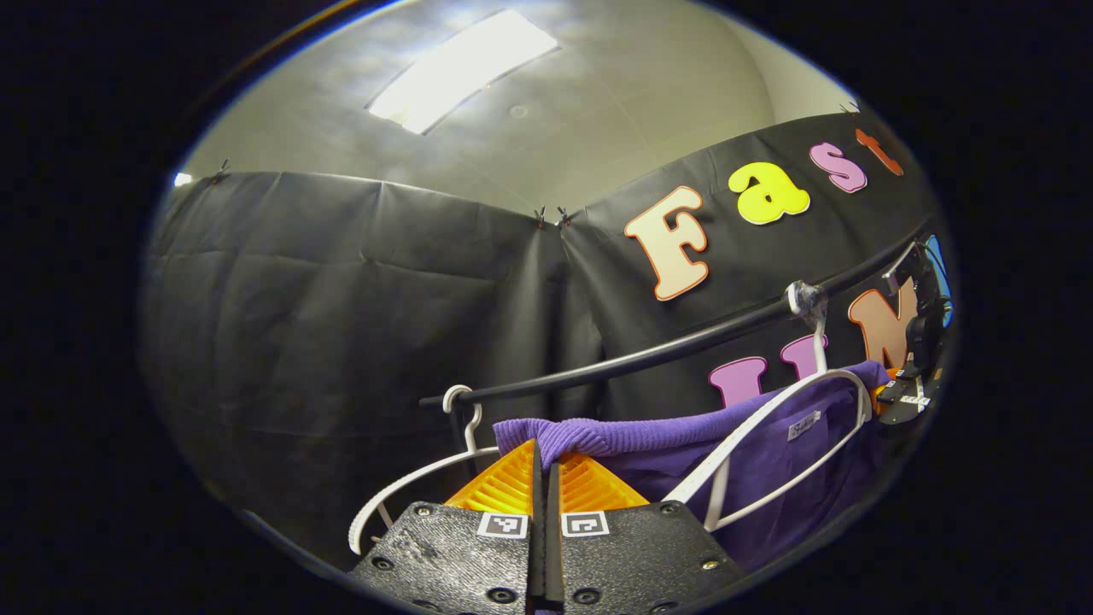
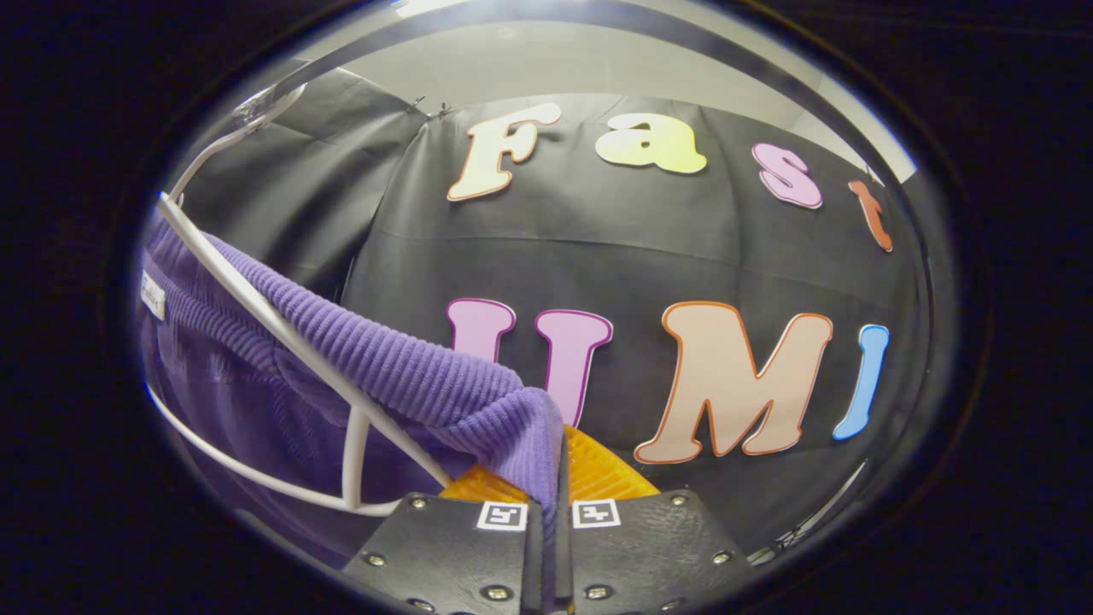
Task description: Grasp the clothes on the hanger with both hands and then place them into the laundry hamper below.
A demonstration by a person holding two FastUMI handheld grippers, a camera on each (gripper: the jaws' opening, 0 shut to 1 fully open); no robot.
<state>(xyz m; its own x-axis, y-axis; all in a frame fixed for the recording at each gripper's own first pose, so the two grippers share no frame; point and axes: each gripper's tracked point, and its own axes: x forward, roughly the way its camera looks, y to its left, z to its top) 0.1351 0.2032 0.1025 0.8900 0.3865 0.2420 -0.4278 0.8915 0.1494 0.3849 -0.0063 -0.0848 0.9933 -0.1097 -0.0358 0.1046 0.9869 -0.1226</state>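
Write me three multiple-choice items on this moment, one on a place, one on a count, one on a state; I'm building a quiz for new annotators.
1. Where does the purple garment hang?
A. on a white hanger on the black rail
B. in a hamper
C. on the floor

2. How many white hangers hang from the rail in the left gripper view?
A. one
B. two
C. four

3. How does the right claw stand?
A. wide open, apart from the cloth
B. closed on the garment's ribbed edge
C. closed on the hanger wire

Key: 1 A, the garment drapes over a hanger hooked on the rail. 2 B, a second hanger hooks on farther left. 3 B, ribbed cloth runs down between its fingers.
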